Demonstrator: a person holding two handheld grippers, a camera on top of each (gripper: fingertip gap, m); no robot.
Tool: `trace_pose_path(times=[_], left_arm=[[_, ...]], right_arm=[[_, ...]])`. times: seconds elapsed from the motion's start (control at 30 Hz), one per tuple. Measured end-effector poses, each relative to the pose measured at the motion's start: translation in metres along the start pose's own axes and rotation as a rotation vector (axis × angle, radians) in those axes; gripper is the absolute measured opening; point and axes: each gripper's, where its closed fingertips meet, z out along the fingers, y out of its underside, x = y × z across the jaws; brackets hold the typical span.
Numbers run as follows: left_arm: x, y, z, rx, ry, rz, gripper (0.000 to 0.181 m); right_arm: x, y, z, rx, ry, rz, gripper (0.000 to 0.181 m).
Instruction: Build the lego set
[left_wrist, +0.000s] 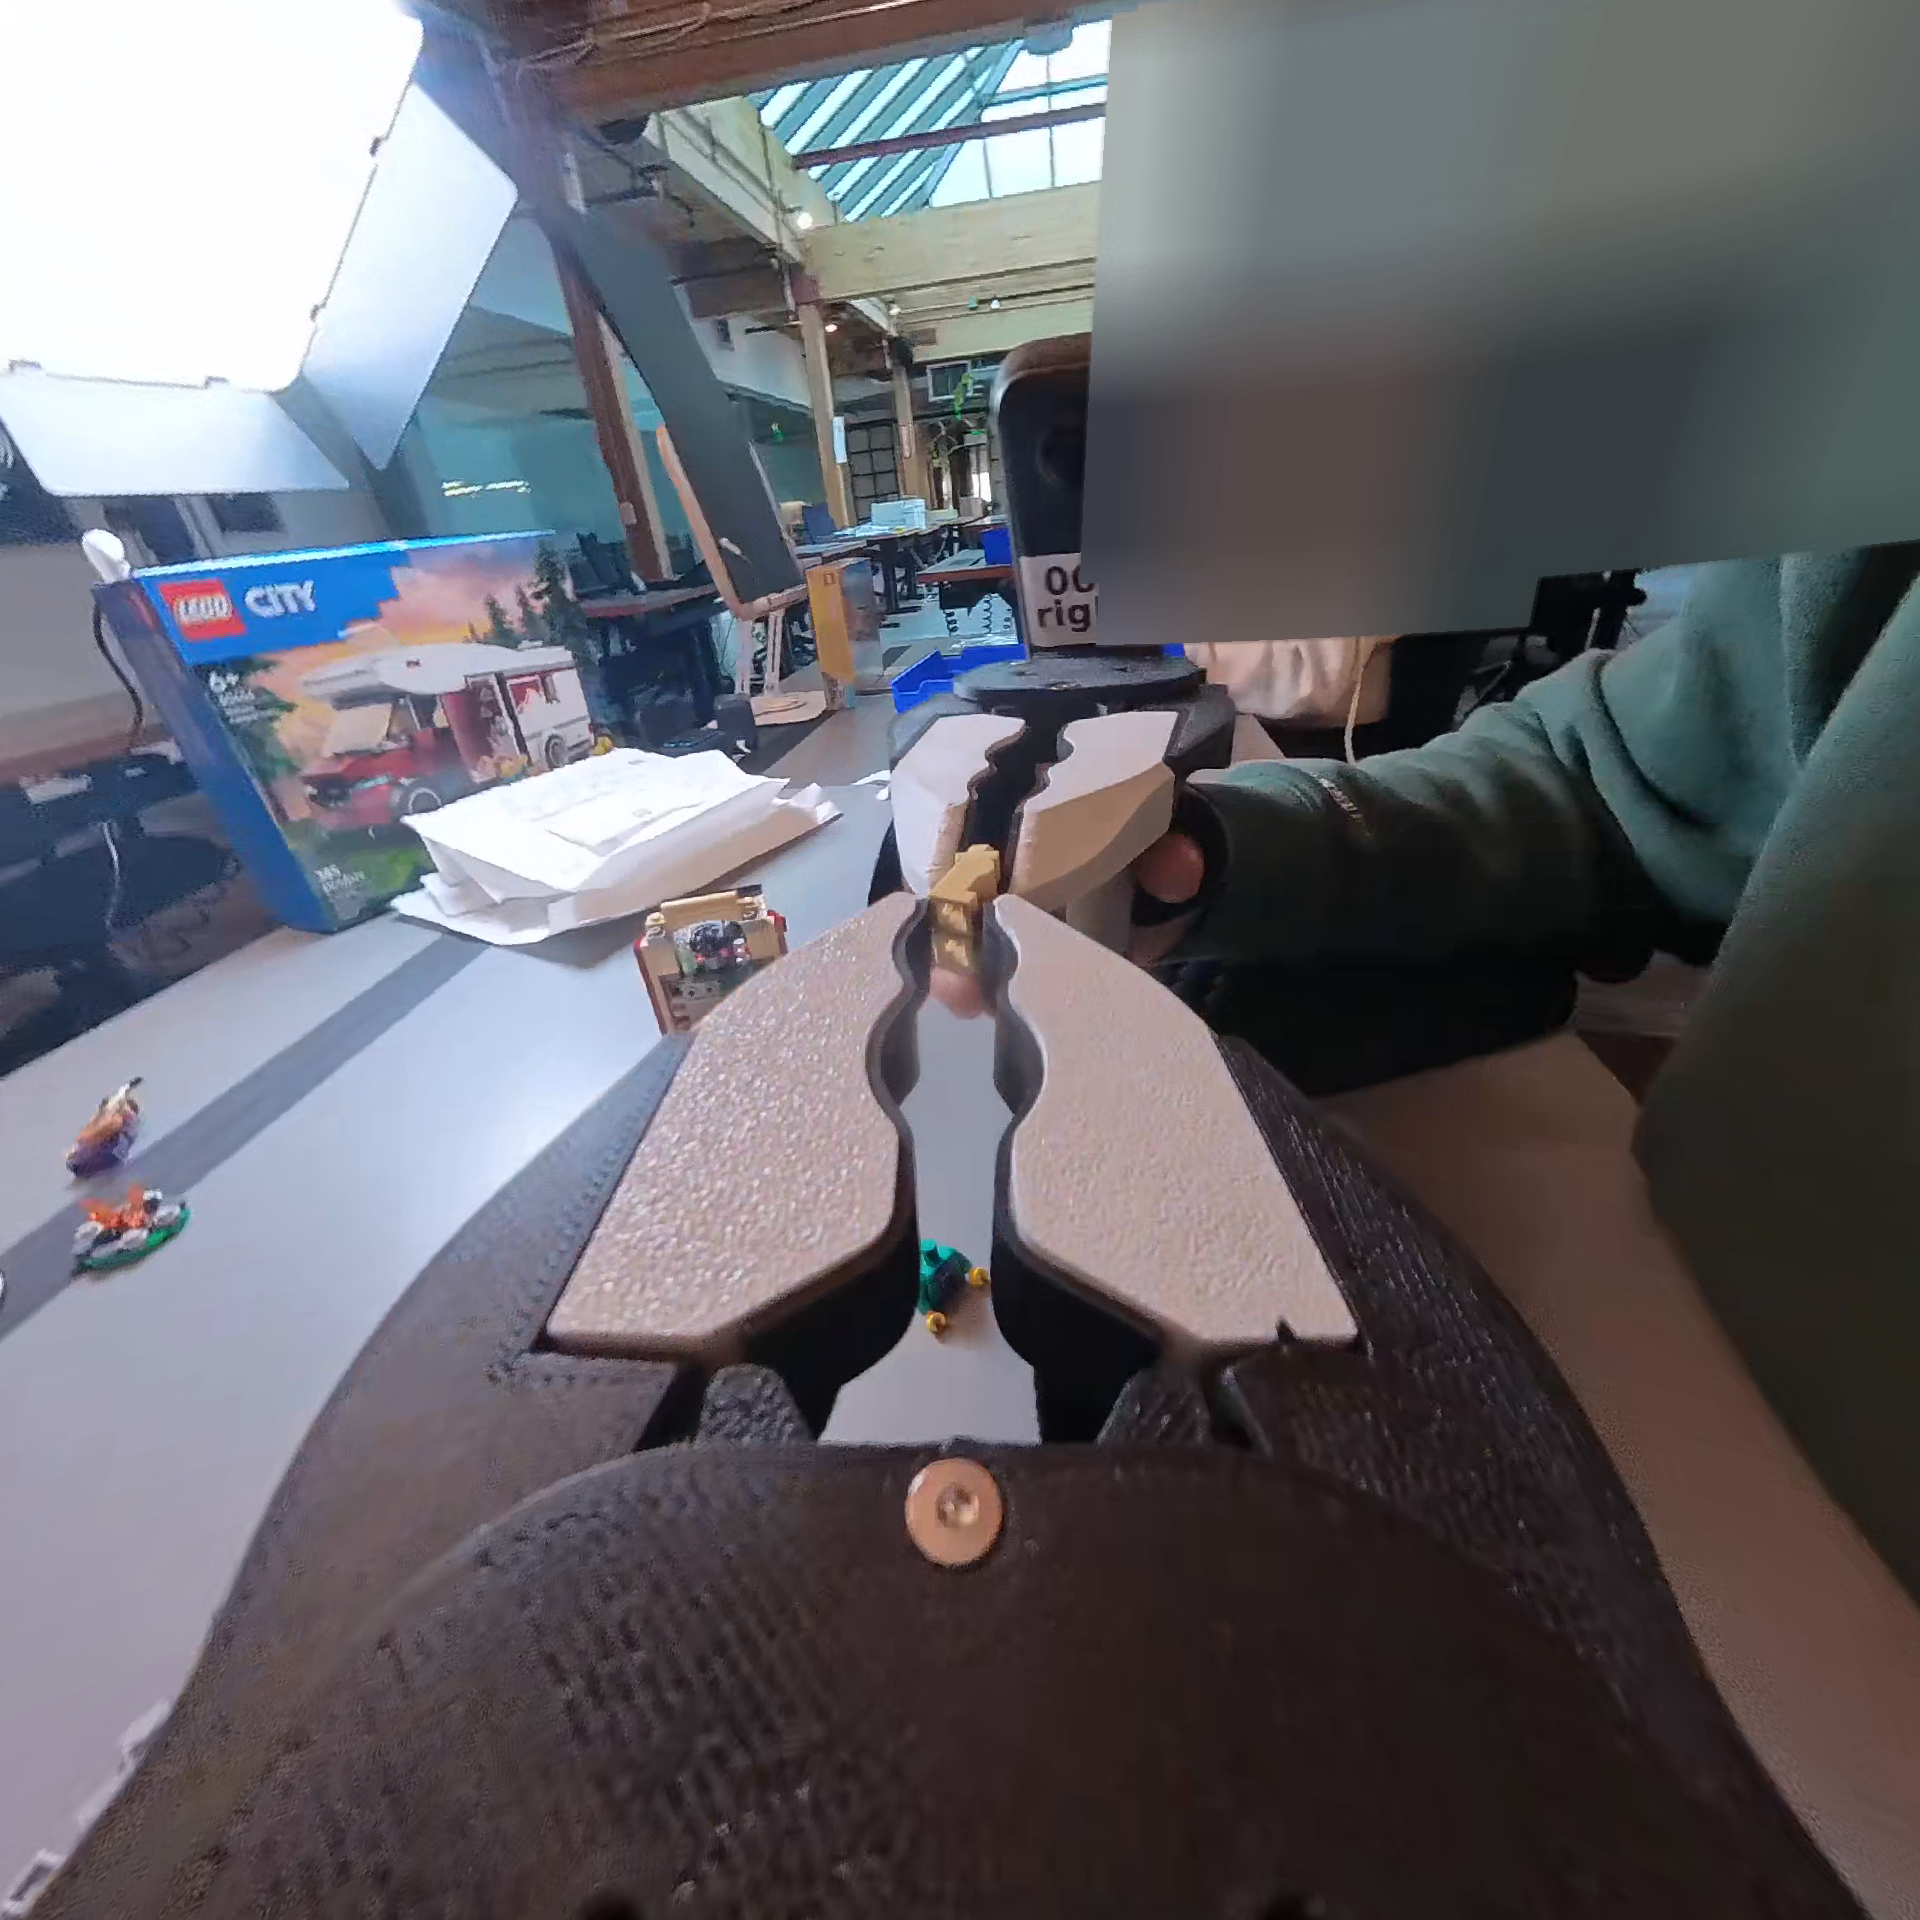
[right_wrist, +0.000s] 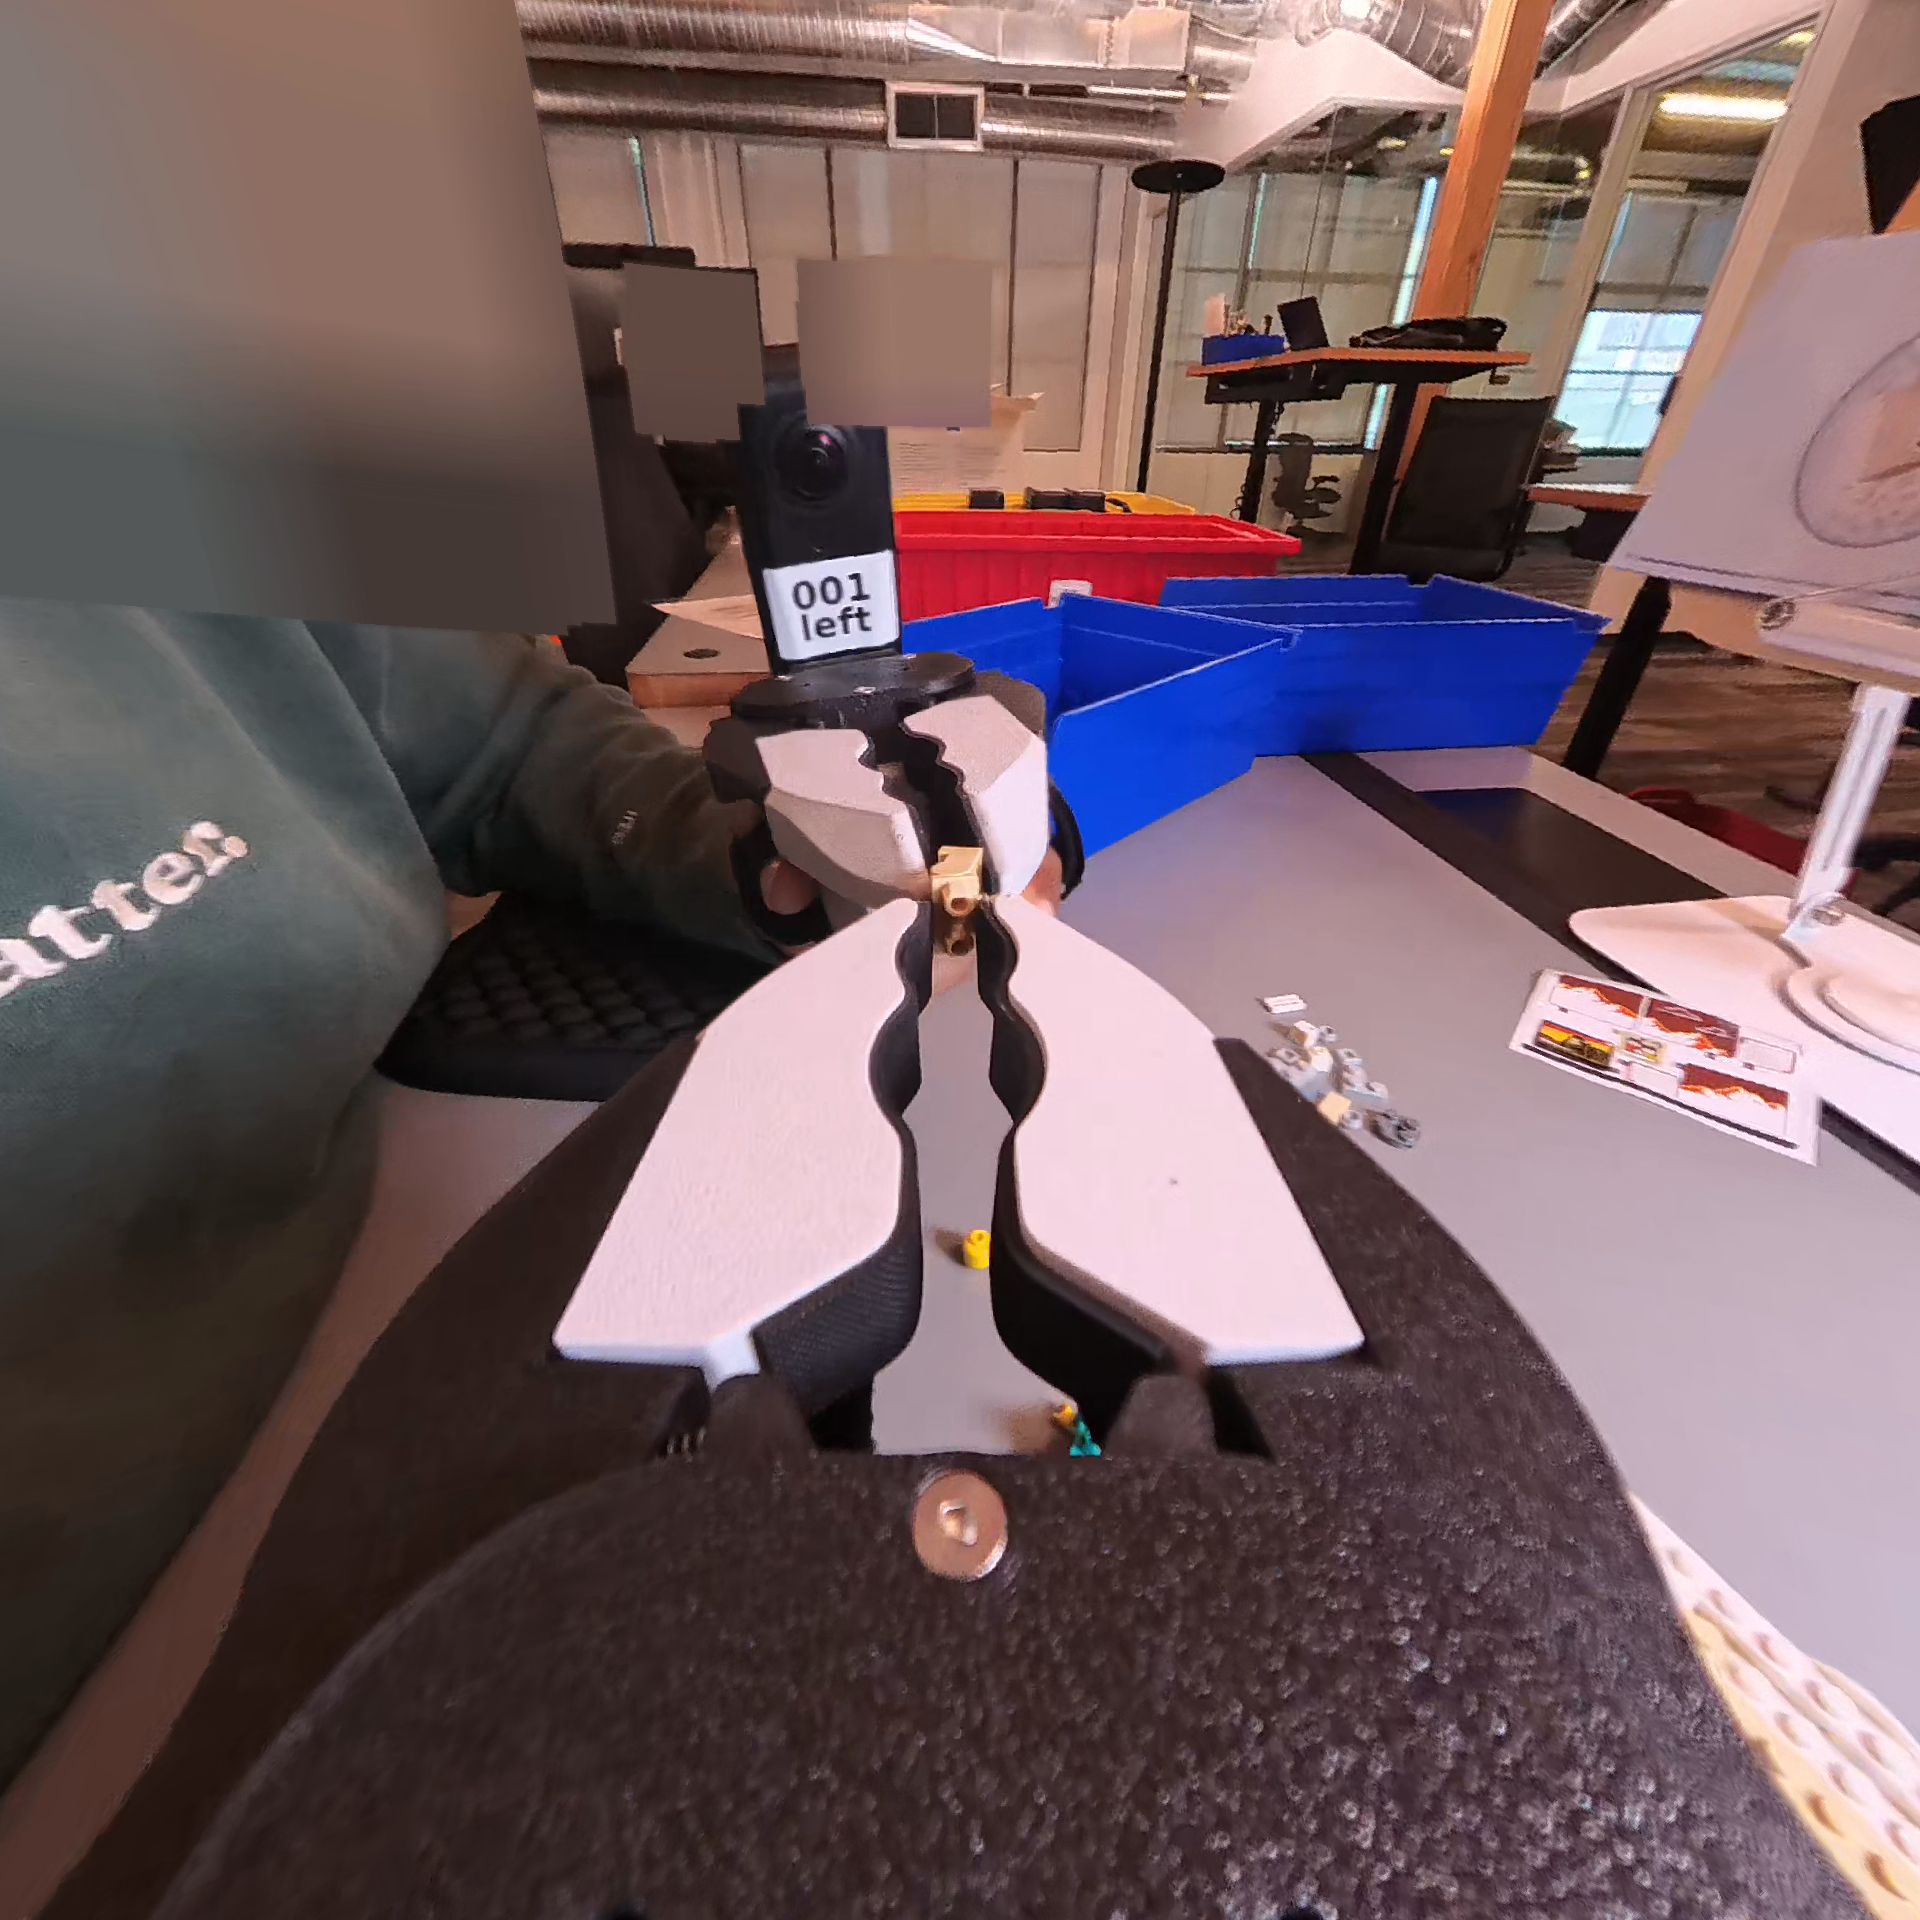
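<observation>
left gripper (left_wrist: 956, 961) and right gripper (right_wrist: 951, 935) tip to tip, jaws nearly closed, apparently pinching.

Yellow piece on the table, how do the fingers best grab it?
Pinch the yellow piece by its two sides, coming straight down from above. It is tiny, low and alone on the flat table, so nothing is in the way.
</observation>
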Motion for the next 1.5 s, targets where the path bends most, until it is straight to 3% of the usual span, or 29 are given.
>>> trace_pose_path(times=[0.27, 0.6, 0.77, 1.23, 1.5], left_arm=[[0.015, 0.002, 0.001, -0.017, 0.106, -0.014, 0.009], [-0.014, 0.006, 0.001, -0.090, -0.157, 0.020, 0.008], [-0.019, 0.006, 0.000, -0.113, -0.217, 0.061, 0.008], [-0.012, 0.012, 0.004, -0.098, -0.131, -0.027, 0.008], [-0.009, 0.014, 0.006, -0.099, -0.108, -0.054, 0.008]], right_arm=[[-0.013, 0.003, -0.002, -0.012, -0.121, 0.066, 0.008], [0.015, 0.002, 0.001, -0.026, 0.179, -0.094, 0.008], [0.019, 0.001, 0.002, -0.050, 0.282, -0.192, 0.007], [0.009, 0.004, -0.006, -0.001, 0.026, 0.024, 0.015], [0.009, 0.009, -0.006, -0.016, 0.002, 0.055, 0.014]])
